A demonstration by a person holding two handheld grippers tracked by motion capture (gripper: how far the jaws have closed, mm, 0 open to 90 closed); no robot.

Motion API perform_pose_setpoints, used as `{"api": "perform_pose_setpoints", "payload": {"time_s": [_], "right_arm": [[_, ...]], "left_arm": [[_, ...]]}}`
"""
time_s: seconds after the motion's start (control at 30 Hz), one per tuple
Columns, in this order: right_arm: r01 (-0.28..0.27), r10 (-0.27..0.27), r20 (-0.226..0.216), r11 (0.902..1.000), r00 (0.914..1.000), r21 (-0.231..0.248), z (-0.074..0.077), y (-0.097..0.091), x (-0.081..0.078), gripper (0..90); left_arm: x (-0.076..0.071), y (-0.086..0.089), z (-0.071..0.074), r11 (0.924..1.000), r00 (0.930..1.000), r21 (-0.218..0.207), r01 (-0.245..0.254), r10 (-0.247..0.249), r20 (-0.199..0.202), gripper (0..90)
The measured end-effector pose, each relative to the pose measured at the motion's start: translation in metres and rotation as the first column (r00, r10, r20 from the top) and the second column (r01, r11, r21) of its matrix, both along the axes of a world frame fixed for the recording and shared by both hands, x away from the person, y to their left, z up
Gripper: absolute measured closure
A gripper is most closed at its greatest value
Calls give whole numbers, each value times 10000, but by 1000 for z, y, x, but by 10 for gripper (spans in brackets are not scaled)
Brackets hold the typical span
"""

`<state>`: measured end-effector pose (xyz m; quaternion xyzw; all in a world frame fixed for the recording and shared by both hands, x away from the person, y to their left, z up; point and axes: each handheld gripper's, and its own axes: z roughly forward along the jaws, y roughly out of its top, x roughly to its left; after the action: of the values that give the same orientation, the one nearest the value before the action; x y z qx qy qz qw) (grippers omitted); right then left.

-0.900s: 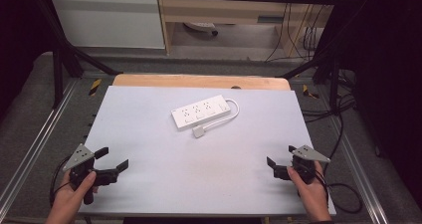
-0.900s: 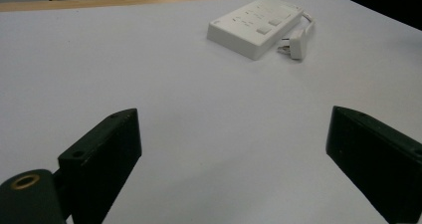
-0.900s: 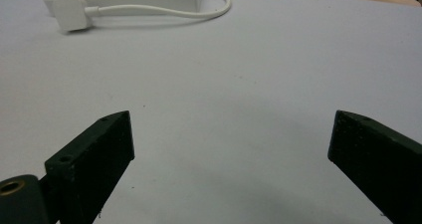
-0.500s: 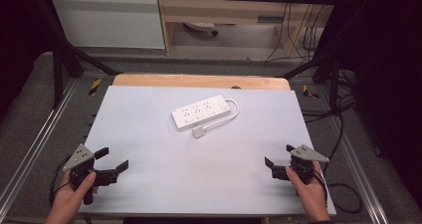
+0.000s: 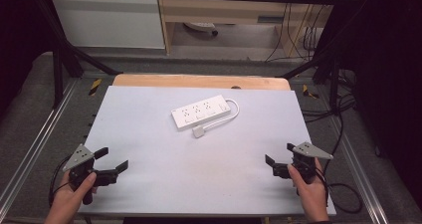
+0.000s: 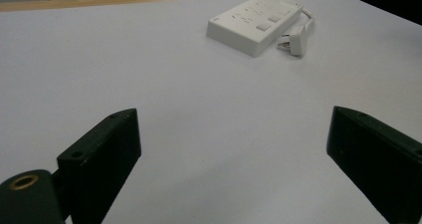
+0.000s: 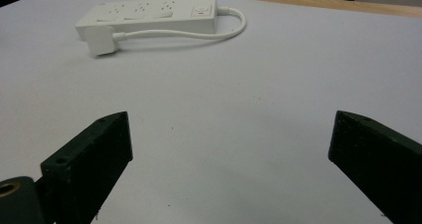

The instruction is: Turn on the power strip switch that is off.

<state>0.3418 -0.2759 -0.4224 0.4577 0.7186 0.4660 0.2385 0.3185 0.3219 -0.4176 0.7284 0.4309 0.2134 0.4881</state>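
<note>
A wide white desk (image 5: 164, 184) with a bare wooden strip along its far edge carries a single item: a white rectangular plastic power strip (image 5: 200, 112), lying flat and slightly askew near the middle of the desk, a little toward the far edge. Its short white cord (image 5: 230, 113) loops out from one end and curls back along the near side, ending in a square white plug (image 5: 200, 132) that rests on the surface just beside the strip's body, unplugged, so the whole unit sits compact and within reach of either hand.

At the near left corner a hand holds the black two-jaw left gripper (image 5: 112, 160), its jaws spread wide apart and empty, low over the desk and aimed toward the strip. At the near right corner the other hand holds the matching right gripper (image 5: 279, 159), its jaws likewise parted with nothing between them. Each gripper's own view looks between its spread jaws across bare white surface at the strip, well apart from both. Both tools appear parked at the near edge in a ready posture, likely ahead of a reach toward the strip or its plug.
</note>
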Motion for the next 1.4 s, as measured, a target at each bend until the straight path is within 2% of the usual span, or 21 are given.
{"api": "perform_pose_setpoints", "payload": {"time_s": [0.5, 0.6, 0.7, 0.87, 1.17, 1.4], "right_arm": [[-619, 618, 82, 9980, 9981, 134, 5, 20, -4, 32], [-686, 684, 94, 9975, 9976, 180, 6, 25, -4, 33], [-648, 641, 186, 9970, 9978, 419, 7, 29, -3, 33], [-695, 683, 279, 9966, 9973, 439, 9, 33, 0, 32], [-658, 649, 157, 9959, 9978, 628, 13, 40, 11, 30], [-693, 682, 273, 9966, 9973, 447, 19, 46, 22, 23]], "left_arm": [[1, -1, -1, 10000, 10000, 79, 52, -51, -53, 60], [1, 0, -1, 10000, 10000, 77, 31, -30, -35, 60], [0, 1, -1, 9999, 10000, 110, 28, -28, -31, 61], [0, 1, -1, 9999, 10000, 108, 42, -42, -58, 61], [0, 1, -2, 9999, 9999, 143, 49, -47, -89, 62], [0, 2, -3, 9998, 9999, 182, 36, -34, -129, 62]]}}
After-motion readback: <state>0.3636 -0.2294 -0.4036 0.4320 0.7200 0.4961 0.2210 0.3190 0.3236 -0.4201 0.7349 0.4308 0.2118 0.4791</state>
